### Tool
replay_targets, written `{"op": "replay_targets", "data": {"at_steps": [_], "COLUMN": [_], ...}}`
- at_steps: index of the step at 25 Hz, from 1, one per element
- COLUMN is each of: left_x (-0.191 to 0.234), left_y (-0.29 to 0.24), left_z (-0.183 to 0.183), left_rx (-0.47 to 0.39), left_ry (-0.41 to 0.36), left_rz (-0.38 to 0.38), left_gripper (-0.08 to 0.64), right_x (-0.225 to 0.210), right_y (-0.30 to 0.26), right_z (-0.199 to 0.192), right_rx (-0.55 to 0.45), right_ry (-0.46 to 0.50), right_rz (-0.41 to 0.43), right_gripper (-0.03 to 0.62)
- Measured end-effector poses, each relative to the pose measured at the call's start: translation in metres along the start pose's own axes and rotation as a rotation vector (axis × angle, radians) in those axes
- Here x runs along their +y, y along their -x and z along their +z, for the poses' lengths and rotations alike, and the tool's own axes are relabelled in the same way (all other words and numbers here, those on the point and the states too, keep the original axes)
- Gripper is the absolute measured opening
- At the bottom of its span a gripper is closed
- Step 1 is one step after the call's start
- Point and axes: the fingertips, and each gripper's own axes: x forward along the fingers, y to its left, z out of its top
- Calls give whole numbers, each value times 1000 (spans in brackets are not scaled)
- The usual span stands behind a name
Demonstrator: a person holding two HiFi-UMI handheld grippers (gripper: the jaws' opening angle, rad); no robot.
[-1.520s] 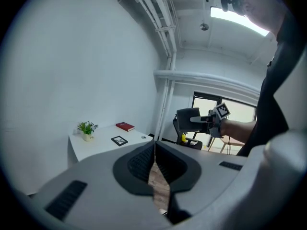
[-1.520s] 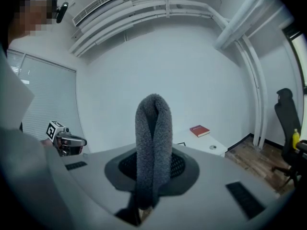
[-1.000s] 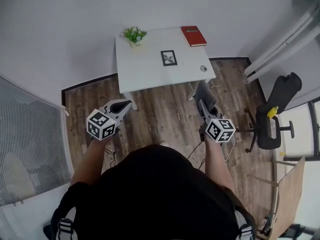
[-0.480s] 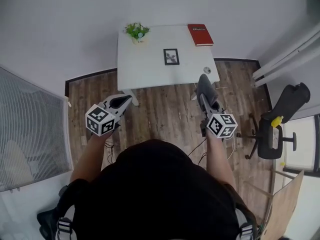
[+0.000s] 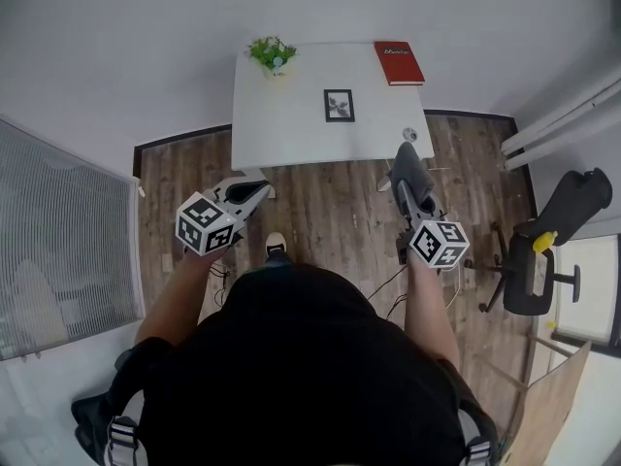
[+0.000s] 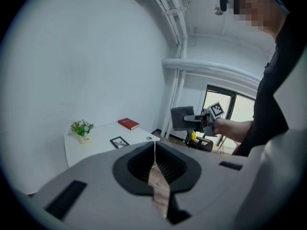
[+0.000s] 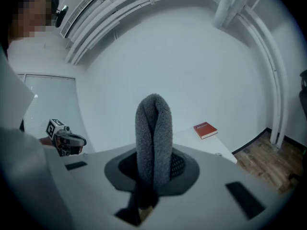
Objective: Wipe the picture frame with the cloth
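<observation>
White table (image 5: 291, 124) at twelve o'clock from the person. Left claw (image 5: 254, 194), ten o'clock, clenched and empty; right claw (image 5: 408, 187), two o'clock, grasps the folded grey cloth (image 7: 153, 138). The picture frame (image 5: 339, 105) lies flat near the table's middle.

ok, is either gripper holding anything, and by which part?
Right gripper is shut on the grey cloth, pinched at the lower part of its fold; the looped end sticks out past the jaws. Left gripper is shut with nothing in it.
</observation>
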Motion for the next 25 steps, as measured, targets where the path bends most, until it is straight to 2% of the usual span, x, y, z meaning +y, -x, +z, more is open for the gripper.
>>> {"op": "replay_targets", "data": {"at_steps": [6,14,25], "left_x": [16,54,157], "left_y": [-11,-53,-79], "left_z": [-4,20,43], "left_rx": [-2,-37,-32], "left_ry": [28,41,50], "left_rz": [-28,-108,-134], "left_gripper": [12,12,12], "right_x": [3,-21,-19], "right_y": [-9,-30,-121], "right_z": [-4,13,49], "right_rx": [15,21,27], "right_ry": [3,5,20], "right_rz": [-10,-99,-121], "right_gripper": [46,46,46]}}
